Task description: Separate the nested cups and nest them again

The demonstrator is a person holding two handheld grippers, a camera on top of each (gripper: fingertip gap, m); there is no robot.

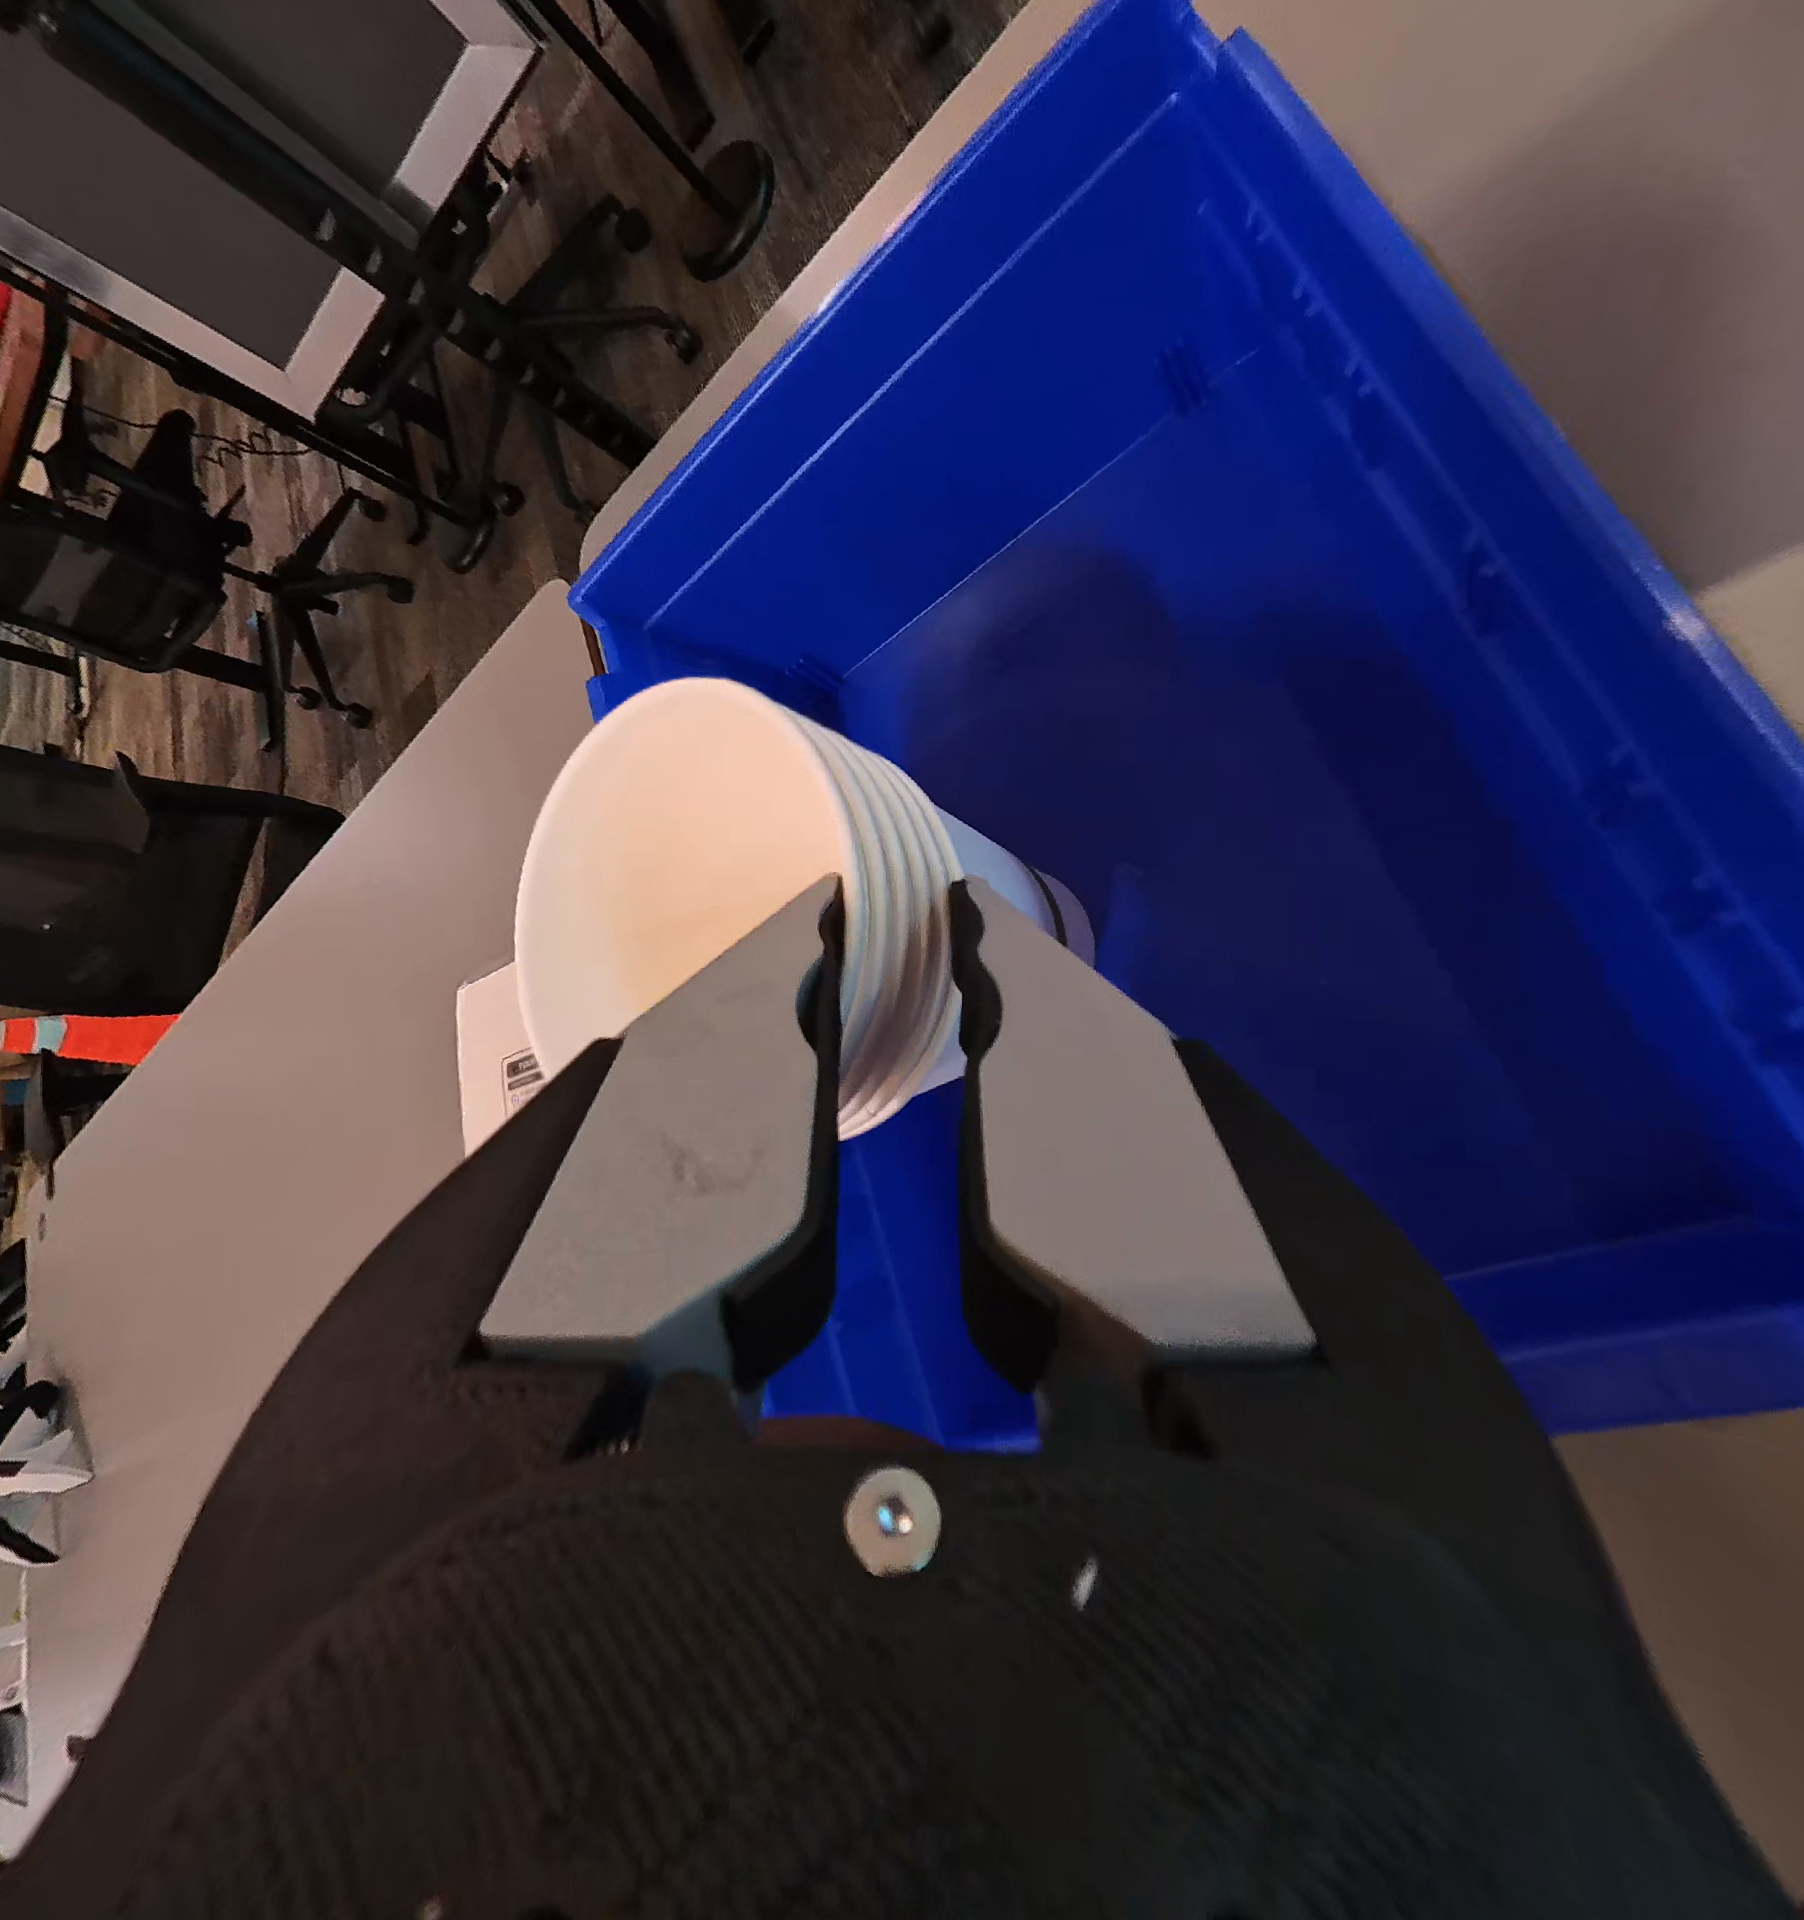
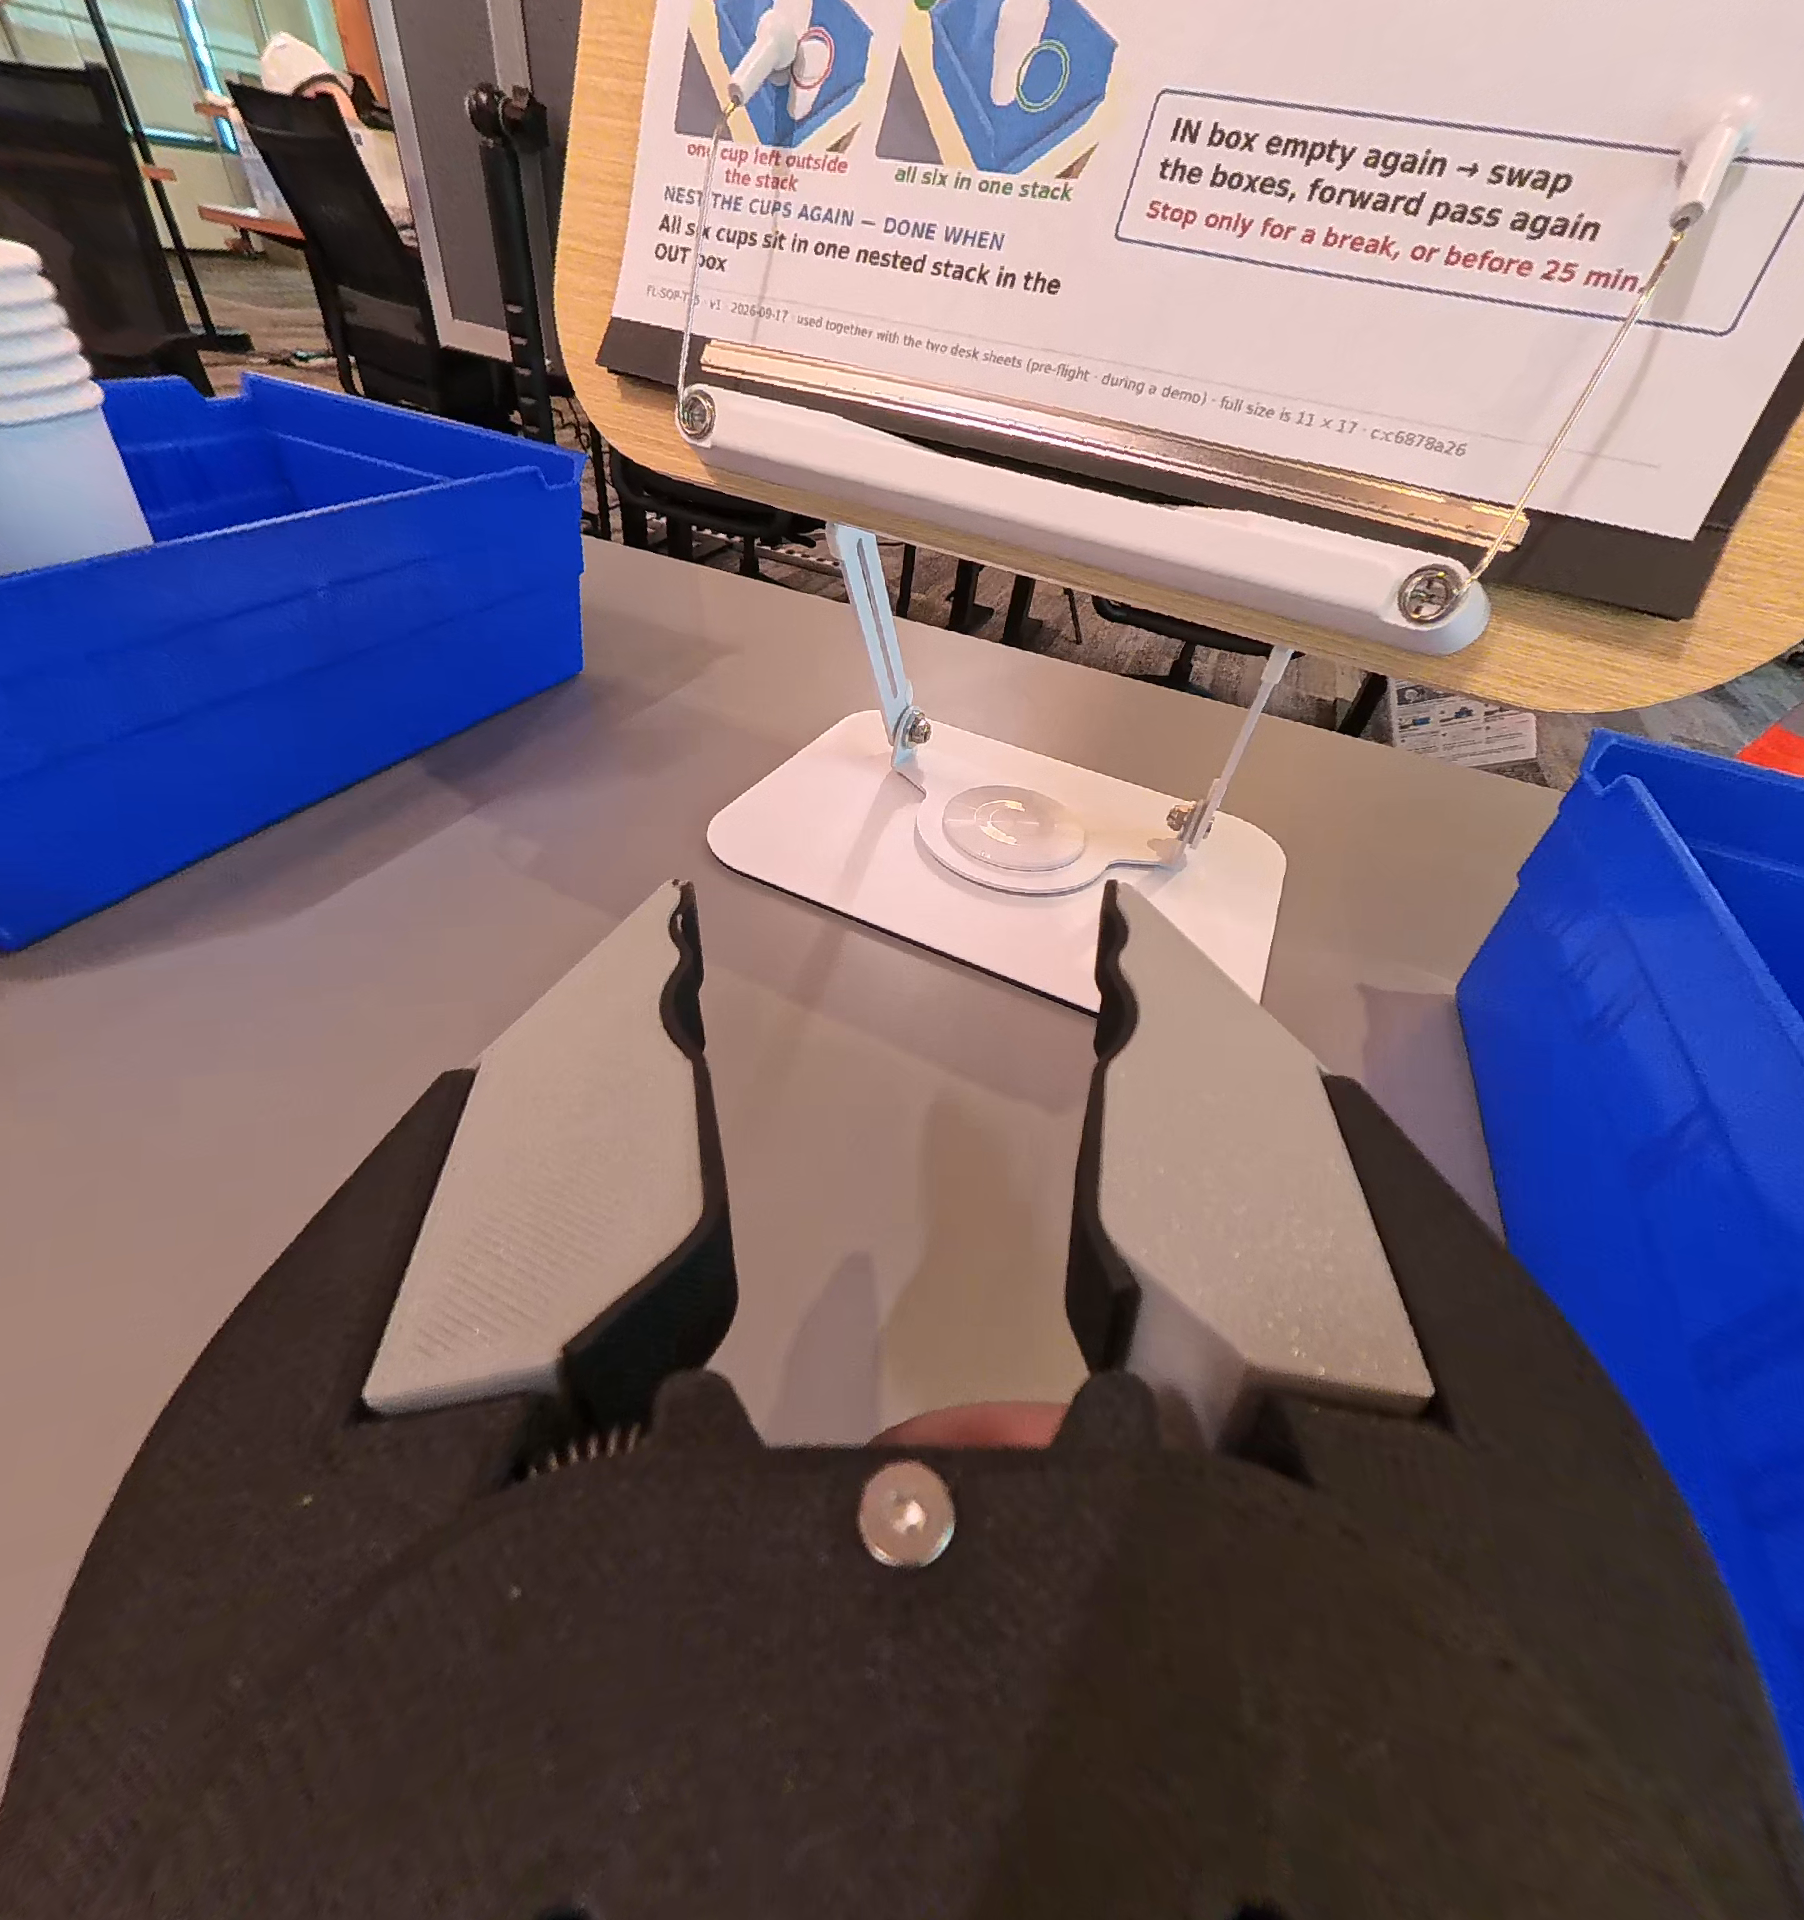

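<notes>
A stack of several nested white cups [image 1: 732, 883] is held in my left gripper [image 1: 898, 894], which is shut on the stack's rims, one finger inside the top cup and one outside. The stack hangs over the near end of a blue bin [image 1: 1241, 727]. In the right wrist view the same stack [image 2: 15, 395] shows at the far left, over the left blue bin [image 2: 254, 644]. My right gripper [image 2: 898, 904] is open and empty, low over the grey table [image 2: 254, 1039].
A white stand [image 2: 1002, 862] carrying an instruction sheet on a wooden board [image 2: 1189, 312] stands at the table's back middle. A second blue bin [image 2: 1687, 1143] sits at the right. Chairs and desks [image 1: 254, 416] fill the room beyond the table edge. The tips of one gripper are about 40 cm away from the tips of the other.
</notes>
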